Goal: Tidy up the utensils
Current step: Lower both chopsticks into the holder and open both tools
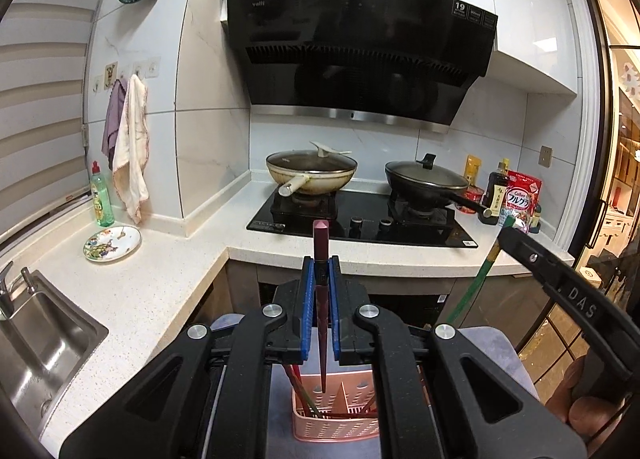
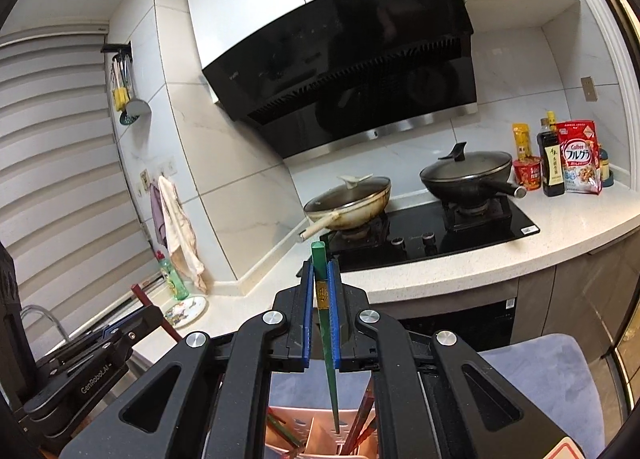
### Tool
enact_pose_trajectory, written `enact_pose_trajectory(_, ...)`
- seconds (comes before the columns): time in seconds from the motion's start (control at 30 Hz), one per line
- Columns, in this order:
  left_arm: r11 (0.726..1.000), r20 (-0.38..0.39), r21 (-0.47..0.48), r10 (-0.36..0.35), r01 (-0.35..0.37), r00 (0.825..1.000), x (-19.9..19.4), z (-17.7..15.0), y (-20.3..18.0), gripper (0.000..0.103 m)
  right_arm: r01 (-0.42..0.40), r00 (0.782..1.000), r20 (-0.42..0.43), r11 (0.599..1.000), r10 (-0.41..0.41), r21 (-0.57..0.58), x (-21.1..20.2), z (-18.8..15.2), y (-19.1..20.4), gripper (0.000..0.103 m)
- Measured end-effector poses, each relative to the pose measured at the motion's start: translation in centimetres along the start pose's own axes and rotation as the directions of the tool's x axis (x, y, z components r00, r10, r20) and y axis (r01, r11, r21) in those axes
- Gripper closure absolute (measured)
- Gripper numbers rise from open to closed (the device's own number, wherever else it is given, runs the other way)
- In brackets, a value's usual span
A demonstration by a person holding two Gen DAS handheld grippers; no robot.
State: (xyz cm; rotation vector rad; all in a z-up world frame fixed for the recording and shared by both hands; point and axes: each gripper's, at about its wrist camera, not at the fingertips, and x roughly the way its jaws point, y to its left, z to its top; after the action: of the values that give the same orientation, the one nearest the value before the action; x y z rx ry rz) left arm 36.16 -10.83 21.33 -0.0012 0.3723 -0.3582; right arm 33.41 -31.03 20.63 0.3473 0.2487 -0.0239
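My left gripper (image 1: 321, 271) is shut on a dark red chopstick (image 1: 321, 247), held upright with its tip down in a pink slotted utensil basket (image 1: 336, 425) below. My right gripper (image 2: 322, 273) is shut on a green chopstick (image 2: 320, 259), also upright, tip down over the same pink basket (image 2: 316, 431). The basket holds several red and green chopsticks. The right gripper with its green chopstick (image 1: 486, 271) shows at the right of the left wrist view; the left gripper's body (image 2: 92, 363) shows at the lower left of the right wrist view.
The basket stands on a grey-blue padded seat (image 2: 544, 375). Behind is a white L-shaped counter (image 1: 168, 283) with a sink (image 1: 36, 339), a patterned plate (image 1: 112, 243), a green soap bottle (image 1: 102, 199), a hob with two lidded pans (image 1: 312, 171) and bottles and packets (image 2: 568, 163).
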Motion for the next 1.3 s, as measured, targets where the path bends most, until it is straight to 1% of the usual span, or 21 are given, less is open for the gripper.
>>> enact_pose_trajectory(0.3,1.000,-0.074,-0.019,0.004,-0.005,0.997,3.0,-2.6,0.6,0.096,0.011,0.995,-0.100,1.000,-0.012,-0.013,3.5,-4.2,-0.7,0.096)
enact_pose_trajectory(0.43,0.999,-0.119,-0.049,-0.005,-0.001,0.993,4.1,-3.8,1.3,0.096,0.016,0.990,-0.139,0.999,-0.020,-0.028,4.4,-5.7,-0.9,0.096)
enact_pose_trajectory(0.53,0.999,-0.119,-0.047,0.000,-0.006,0.993,4.1,-4.5,1.3,0.095,0.025,0.988,-0.153,0.999,-0.029,-0.030,4.4,-6.4,-1.2,0.096)
enact_pose_trajectory(0.63,0.999,-0.121,-0.036,0.008,-0.012,0.993,3.9,-4.8,1.2,0.094,0.033,0.987,-0.154,0.999,-0.037,-0.029,4.1,-6.8,-1.5,0.092)
enact_pose_trajectory(0.73,0.999,-0.125,-0.041,0.015,-0.021,0.992,3.6,-4.9,1.3,0.076,0.036,0.987,-0.155,0.999,-0.039,-0.023,3.6,-6.8,-1.9,0.091)
enact_pose_trajectory(0.77,0.999,-0.120,-0.040,0.021,-0.026,0.993,3.4,-4.9,1.3,0.073,0.037,0.987,-0.154,0.999,-0.040,-0.022,3.4,-6.8,-2.0,0.090)
enact_pose_trajectory(0.87,0.999,-0.119,-0.037,0.022,-0.027,0.993,2.9,-4.9,1.2,0.072,0.041,0.987,-0.152,0.999,-0.044,-0.027,2.6,-6.8,-2.1,0.088)
enact_pose_trajectory(0.97,0.999,-0.119,-0.029,0.029,-0.033,0.992,2.4,-5.0,1.0,0.072,0.042,0.988,-0.149,0.999,-0.046,-0.028,1.7,-6.8,-2.2,0.081)
enact_pose_trajectory(1.13,0.999,-0.116,-0.008,0.048,-0.049,0.992,0.9,-5.5,0.5,0.072,0.048,0.986,-0.160,0.997,-0.057,-0.059,-0.4,-7.5,-1.8,0.080)
enact_pose_trajectory(1.3,0.998,-0.129,0.015,0.067,-0.065,0.989,-1.0,-6.4,-0.2,0.072,0.054,0.982,-0.177,0.996,-0.067,-0.076,-3.0,-8.8,-1.7,0.075)
